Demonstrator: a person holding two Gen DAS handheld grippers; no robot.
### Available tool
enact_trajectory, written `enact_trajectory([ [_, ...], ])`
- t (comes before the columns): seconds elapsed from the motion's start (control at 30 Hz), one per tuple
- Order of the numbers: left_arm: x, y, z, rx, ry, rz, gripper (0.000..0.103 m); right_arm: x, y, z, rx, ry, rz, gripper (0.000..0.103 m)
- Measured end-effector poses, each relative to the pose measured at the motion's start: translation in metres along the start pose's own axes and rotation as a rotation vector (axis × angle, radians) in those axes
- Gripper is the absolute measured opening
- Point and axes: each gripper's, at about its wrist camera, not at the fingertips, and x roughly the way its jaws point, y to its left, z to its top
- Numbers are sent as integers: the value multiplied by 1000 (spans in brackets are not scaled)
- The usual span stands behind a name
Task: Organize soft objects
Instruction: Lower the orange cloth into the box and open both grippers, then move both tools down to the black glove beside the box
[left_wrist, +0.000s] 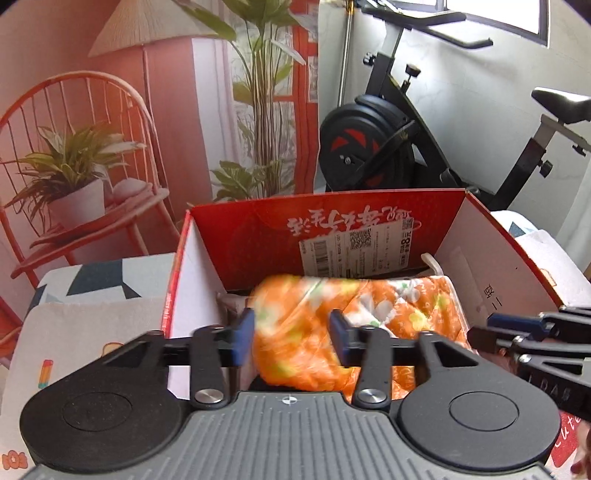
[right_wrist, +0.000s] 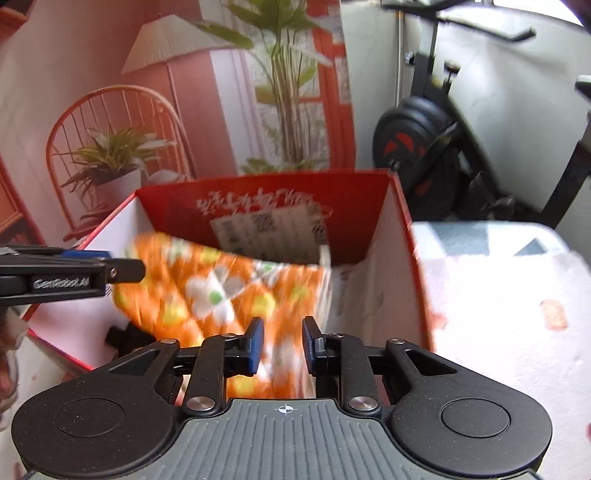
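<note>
An orange floral quilted cloth (left_wrist: 317, 325) lies bundled in an open red cardboard box (left_wrist: 332, 221) with white inner walls. My left gripper (left_wrist: 291, 338) hangs over the box's near edge, its blue pads on either side of a fold of the cloth. My right gripper (right_wrist: 282, 347) is over the same cloth (right_wrist: 221, 291) at the right side of the box (right_wrist: 399, 258), with its pads a little apart and the cloth between them. Each gripper shows at the edge of the other's view. Motion blur hides whether either one pinches the cloth.
The box stands on a patterned white cover (right_wrist: 498, 295). Behind it are a backdrop with a red chair and plants (left_wrist: 74, 166) and an exercise bike (left_wrist: 388, 147). A dark object (right_wrist: 127, 339) lies in the box under the cloth.
</note>
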Motion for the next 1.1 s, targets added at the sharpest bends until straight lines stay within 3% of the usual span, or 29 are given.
enact_trajectory([
  [0.13, -22, 5, -1, -4, -25, -9, 61, -16, 3, -1, -25, -51, -8, 28],
  [0.23, -44, 10, -6, -10, -57, -30, 69, -33, 3, -4, -40, -102, -2, 41],
  [0.4, -77, 15, -22, -23, -87, -80, 71, -65, 0, -20, 28, -213, 7, 80],
  [0.5, -94, 16, -40, -13, -94, -95, 71, -79, -1, -31, 49, -234, -11, 97],
  [0.57, -101, 17, -53, -9, -82, -94, 71, -88, 0, -40, 43, -241, -36, 102],
  [0.93, -95, 38, -104, -69, 18, -137, 73, -100, 2, -91, 104, -235, -68, 102],
  [1.1, -83, 40, -119, -103, 51, -151, 73, -87, -3, -121, 137, -170, -56, 101],
])
